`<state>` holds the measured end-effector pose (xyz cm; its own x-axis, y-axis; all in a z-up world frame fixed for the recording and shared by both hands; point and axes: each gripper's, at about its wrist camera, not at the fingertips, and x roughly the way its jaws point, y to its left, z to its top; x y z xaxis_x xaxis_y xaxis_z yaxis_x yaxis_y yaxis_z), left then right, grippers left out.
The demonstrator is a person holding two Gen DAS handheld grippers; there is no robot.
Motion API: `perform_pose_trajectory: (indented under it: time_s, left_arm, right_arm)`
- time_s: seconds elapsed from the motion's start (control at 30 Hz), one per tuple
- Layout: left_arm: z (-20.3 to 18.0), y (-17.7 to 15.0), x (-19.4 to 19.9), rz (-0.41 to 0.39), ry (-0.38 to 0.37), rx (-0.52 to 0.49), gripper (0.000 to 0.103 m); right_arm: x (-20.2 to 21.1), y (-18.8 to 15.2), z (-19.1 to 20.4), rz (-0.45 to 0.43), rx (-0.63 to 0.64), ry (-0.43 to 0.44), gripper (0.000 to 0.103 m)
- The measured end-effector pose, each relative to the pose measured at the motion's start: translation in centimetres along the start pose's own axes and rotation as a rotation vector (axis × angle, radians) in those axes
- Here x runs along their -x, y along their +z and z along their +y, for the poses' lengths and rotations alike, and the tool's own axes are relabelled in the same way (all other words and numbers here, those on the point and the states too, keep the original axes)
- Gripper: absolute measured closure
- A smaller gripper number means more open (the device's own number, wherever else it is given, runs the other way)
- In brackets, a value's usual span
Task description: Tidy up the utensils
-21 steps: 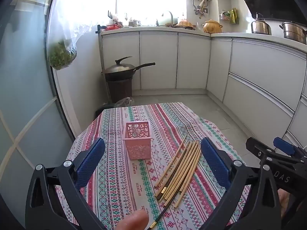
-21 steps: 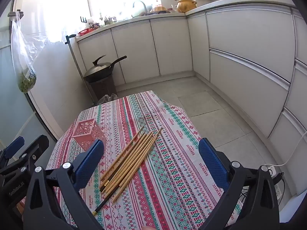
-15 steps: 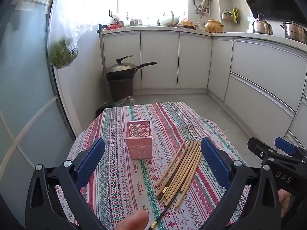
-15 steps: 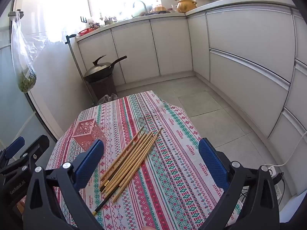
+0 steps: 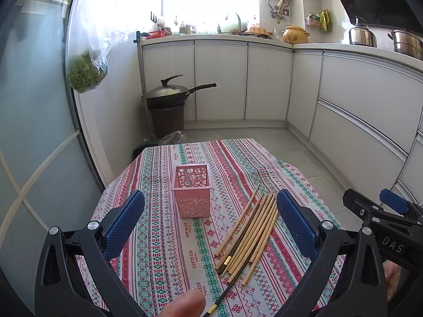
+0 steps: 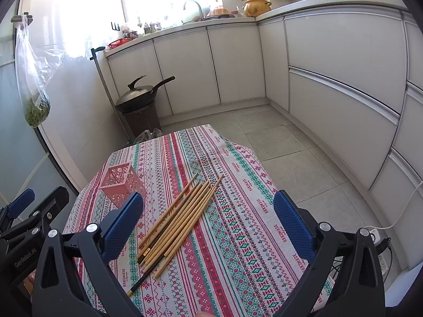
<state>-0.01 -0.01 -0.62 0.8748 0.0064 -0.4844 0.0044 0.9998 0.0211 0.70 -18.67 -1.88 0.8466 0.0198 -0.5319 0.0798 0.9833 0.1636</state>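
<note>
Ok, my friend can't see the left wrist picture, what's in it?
A bundle of chopsticks lies on a striped tablecloth beside an upright pink basket. The left tool hangs open above them, holding nothing. White kitchen cabinets stand behind.

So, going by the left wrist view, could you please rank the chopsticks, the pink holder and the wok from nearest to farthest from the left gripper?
1. Chopsticks: on the cloth, right of centre, by the left gripper.
2. Pink holder: upright, just beyond, left of them.
3. Wok: on the bin by the cabinets.
</note>
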Motion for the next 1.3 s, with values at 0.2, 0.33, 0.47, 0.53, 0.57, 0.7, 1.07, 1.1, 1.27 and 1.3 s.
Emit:
perform_pose_trajectory:
  time_s: [0.2, 0.33, 0.47, 0.53, 0.57, 0.7, 1.07, 1.1, 1.27, 1.3]
  left_arm:
    - [0.27, 0.2, -0.45, 0.006, 0.0, 0.003, 0.007]
    - [0.11, 0.11, -0.41, 0.006, 0.001, 0.003, 0.007]
    - [-0.07, 0.0, -0.29, 0.005, 0.005, 0.005, 0.007]
    - [-0.18, -0.07, -0.22, 0.006, 0.005, 0.006, 0.007]
    - [0.35, 0.14, -0.49, 0.007, 0.002, 0.006, 0.007]
    - [0.58, 0.13, -0.54, 0.008, 0.003, 0.009, 0.007]
    - [0.68, 0.16, -0.63, 0.012, 0.005, 0.01, 0.007]
    - [0.68, 0.16, -0.63, 0.011, 0.005, 0.01, 0.007]
    - [0.68, 0.08, -0.63, 0.013, 0.007, 0.01, 0.007]
    - [0.68, 0.05, -0.65, 0.014, 0.009, 0.011, 0.007]
  right_arm:
    - [0.08, -0.01, -0.03, 0.0, 0.002, 0.0, 0.007]
    - [0.08, -0.02, 0.02, 0.001, 0.002, -0.001, 0.007]
    - [0.11, -0.03, 0.0, 0.001, 0.003, -0.001, 0.007]
    - [0.12, -0.03, 0.01, 0.0, 0.003, -0.001, 0.007]
    - [0.13, -0.03, 0.0, 0.001, 0.003, -0.001, 0.007]
    - [0.15, -0.07, 0.01, 0.002, 0.003, -0.002, 0.007]
    - [0.17, -0.02, 0.04, 0.004, 0.004, -0.002, 0.007]
    - [0.18, -0.02, 0.02, 0.004, 0.003, -0.002, 0.007]
    - [0.21, 0.05, -0.04, 0.005, 0.004, -0.001, 0.007]
    - [0.21, 0.05, -0.03, 0.005, 0.004, -0.001, 0.007]
